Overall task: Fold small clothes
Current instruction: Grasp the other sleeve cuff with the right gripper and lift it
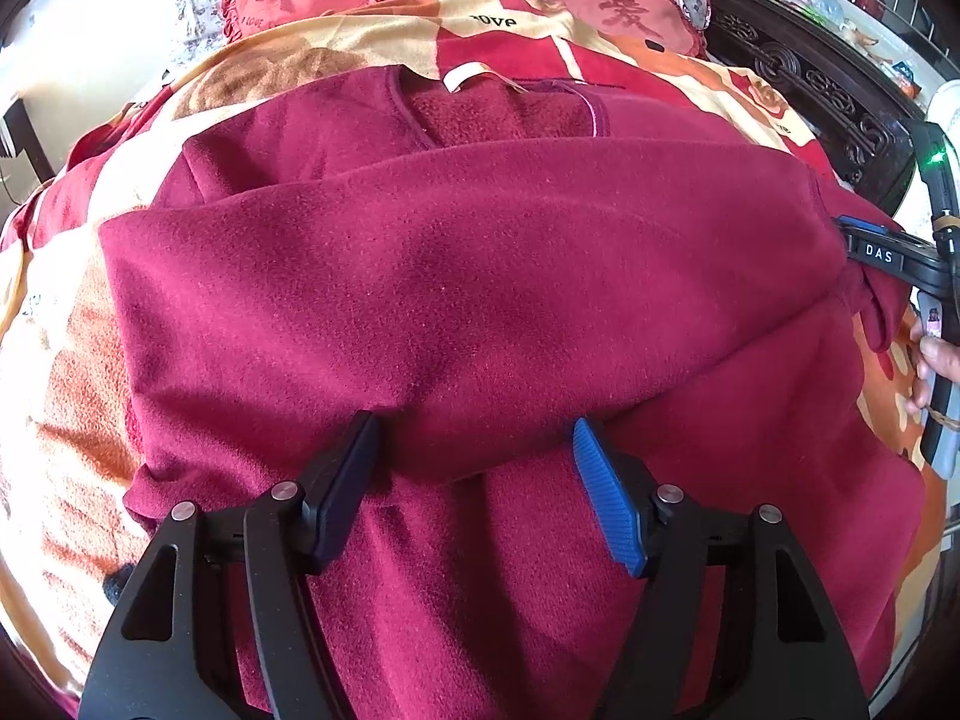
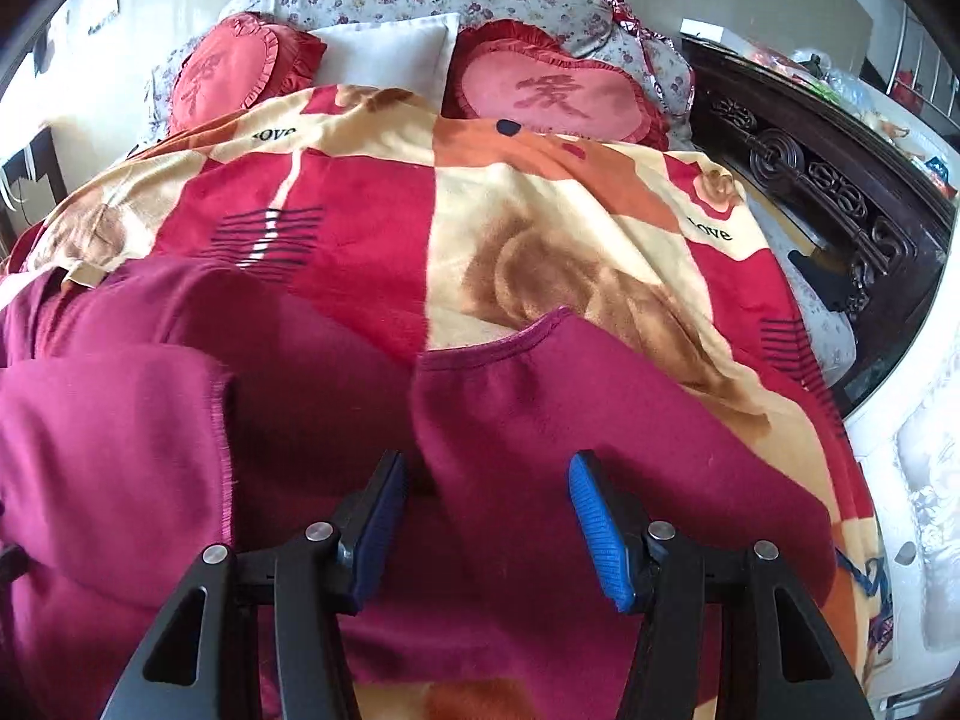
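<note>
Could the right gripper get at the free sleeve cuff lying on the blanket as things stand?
Probably yes. The right gripper hovers over the maroon top with its jaws apart, and the sleeve cuff lies just ahead of them, flat on the patterned blanket with nothing over it.

A dark red fleece garment point(image 1: 468, 276) lies spread over the red, cream and orange patterned blanket point(image 1: 90, 372) on the bed. At six o'clock the left hand-held gripper point(image 1: 477, 462) stands with jaws apart over a fold of fleece. At three o'clock the right hand-held gripper point(image 1: 849, 243) meets the garment's edge.
</note>
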The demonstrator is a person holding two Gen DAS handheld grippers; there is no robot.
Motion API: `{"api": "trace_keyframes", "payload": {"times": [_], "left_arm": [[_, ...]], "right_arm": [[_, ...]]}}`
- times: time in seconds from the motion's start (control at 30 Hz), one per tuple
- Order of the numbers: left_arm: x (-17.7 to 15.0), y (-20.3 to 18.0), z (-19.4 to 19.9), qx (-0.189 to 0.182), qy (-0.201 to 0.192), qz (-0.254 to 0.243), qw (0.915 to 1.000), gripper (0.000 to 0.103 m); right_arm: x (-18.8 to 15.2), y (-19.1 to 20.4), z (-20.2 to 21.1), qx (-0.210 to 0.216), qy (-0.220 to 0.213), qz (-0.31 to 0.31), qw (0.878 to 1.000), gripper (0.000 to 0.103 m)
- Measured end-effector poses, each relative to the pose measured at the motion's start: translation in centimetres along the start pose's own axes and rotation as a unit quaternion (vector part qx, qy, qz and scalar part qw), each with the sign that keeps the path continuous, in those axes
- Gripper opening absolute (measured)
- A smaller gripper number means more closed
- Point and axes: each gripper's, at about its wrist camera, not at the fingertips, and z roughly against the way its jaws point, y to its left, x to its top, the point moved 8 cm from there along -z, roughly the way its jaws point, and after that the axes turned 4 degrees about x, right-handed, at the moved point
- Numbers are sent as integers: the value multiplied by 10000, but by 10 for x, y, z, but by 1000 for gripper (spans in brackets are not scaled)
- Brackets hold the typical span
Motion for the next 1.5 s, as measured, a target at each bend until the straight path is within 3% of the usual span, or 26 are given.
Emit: {"api": "trace_keyframes", "payload": {"times": [0.03,0.1,0.2,0.37,0.57,0.63,0.73,0.77,0.8,0.87,0.97,1.07,1.13,1.17,1.23,1.27,1.33,1.37,1.5], "left_arm": [[0,0,0,2,-3,-22,10000,68],[0,0,0,-11,-9,-35,10000,68],[1,1,4,-68,-11,-12,10000,68],[9,11,22,-259,-65,283,9992,68],[18,36,46,-264,-256,648,9972,68],[17,43,50,-258,-281,755,9964,68],[12,48,53,-317,-238,862,9955,68],[10,49,54,-324,-225,868,9954,68],[7,49,54,-325,-211,866,9955,68],[2,49,53,-331,-155,848,9957,68],[-4,47,48,-308,-31,815,9962,68],[-8,45,44,-281,34,797,9964,68],[-8,42,42,-285,60,800,9964,68],[-9,40,41,-285,85,787,9965,68],[-9,37,39,-279,127,750,9967,68],[-9,36,39,-286,133,735,9968,68],[-9,35,40,-323,115,714,9969,68],[-8,36,40,-338,99,727,9967,68],[-6,39,38,-426,116,873,9952,68]], "right_arm": [[-1,-4,-1,9,-9,-25,10000,43],[-2,-12,2,120,-87,-203,9997,23],[-2,-26,22,734,-279,-892,9929,10],[16,-48,79,1667,-916,-1613,9684,10],[68,-42,181,2350,-2004,-1490,9393,10],[81,-30,203,2300,-2138,-1212,9416,10],[86,-21,199,1872,-1921,-1075,9574,11],[81,-18,186,1720,-1712,-1109,9637,24],[76,-18,175,1600,-1531,-1138,9685,61],[56,-14,136,1196,-972,-1075,9822,95],[29,-7,89,493,-584,-580,9954,95],[11,-4,48,61,-229,-218,9995,95],[6,-11,27,-96,-94,-291,9995,94],[5,-16,17,-120,-72,-391,9991,90],[0,-30,2,-125,-52,-534,9985,63],[-3,-37,-7,-60,50,-616,9981,36],[-3,-47,-11,249,65,-883,9958,26],[-2,-53,-3,350,-40,-1019,9942,10],[14,-75,62,932,-735,-1627,9795,8]]}}
